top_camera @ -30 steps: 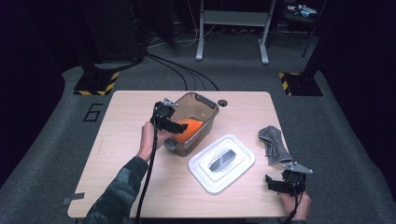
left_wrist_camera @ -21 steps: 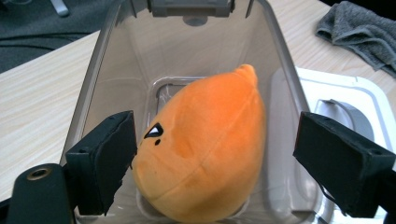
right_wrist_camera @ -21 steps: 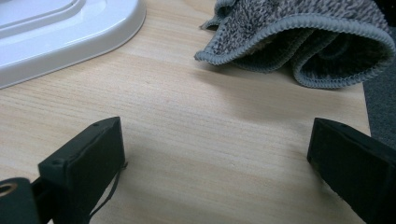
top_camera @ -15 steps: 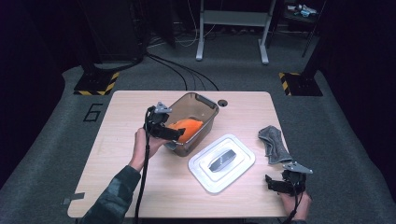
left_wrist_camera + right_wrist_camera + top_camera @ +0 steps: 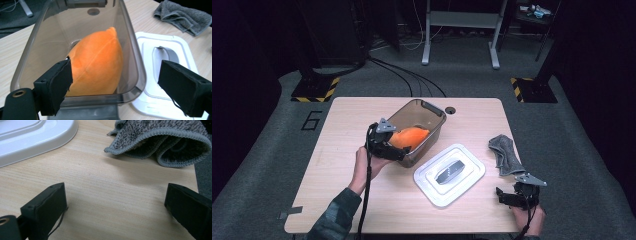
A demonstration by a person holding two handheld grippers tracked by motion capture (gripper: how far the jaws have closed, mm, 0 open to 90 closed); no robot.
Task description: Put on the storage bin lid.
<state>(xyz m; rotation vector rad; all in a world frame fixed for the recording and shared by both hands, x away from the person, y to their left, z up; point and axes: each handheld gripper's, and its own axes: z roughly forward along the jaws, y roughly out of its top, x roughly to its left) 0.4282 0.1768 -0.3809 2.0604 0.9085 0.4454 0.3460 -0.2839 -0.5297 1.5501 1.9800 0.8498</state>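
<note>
Orange plush toy (image 5: 96,67), lemon-shaped with stitched seams, lies inside the smoky translucent bin (image 5: 135,62) on the counter (image 5: 342,130). White lid (image 5: 449,173) just beside the bin; grey towel (image 5: 504,153) farther right. Left tongs (image 5: 120,92) spread wide at the bin's near rim, holding nothing. Right tongs (image 5: 117,216) also apart, empty, near the towel.

left gripper (image 5: 394,152): drew back from over the orange plush (image 5: 408,136) to the bin (image 5: 432,111) near end | jaws wide
</note>
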